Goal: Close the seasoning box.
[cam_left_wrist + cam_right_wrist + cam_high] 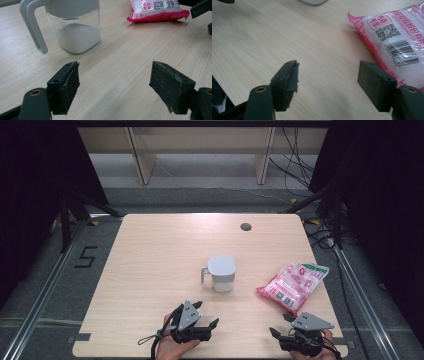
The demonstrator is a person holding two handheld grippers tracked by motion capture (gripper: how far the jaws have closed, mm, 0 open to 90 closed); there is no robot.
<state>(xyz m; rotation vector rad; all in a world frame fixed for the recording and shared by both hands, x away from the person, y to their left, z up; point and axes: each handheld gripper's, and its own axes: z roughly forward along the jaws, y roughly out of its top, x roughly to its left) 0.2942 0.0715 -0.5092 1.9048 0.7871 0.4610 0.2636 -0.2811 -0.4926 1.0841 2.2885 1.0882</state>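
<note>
At the near edge of the wooden surface (pixel 150 260) the left gripper (pixel 206 315) lay low in the person's hand, its fingers (pixel 65 86) spread on nothing and aimed at the lidded clear jug (pixel 220 273) of white grains standing mid-surface. Right of the jug lay the pink-and-white bag (pixel 292 285), printed with a QR code, a barcode and Chinese characters too small to read. The right gripper (pixel 281 324) hovered just before the bag, fingers (pixel 285 83) spread and empty, nothing in between.

Each black gripper (pixel 206 316) carries a grey three-cornered plate and trailing cable
</note>
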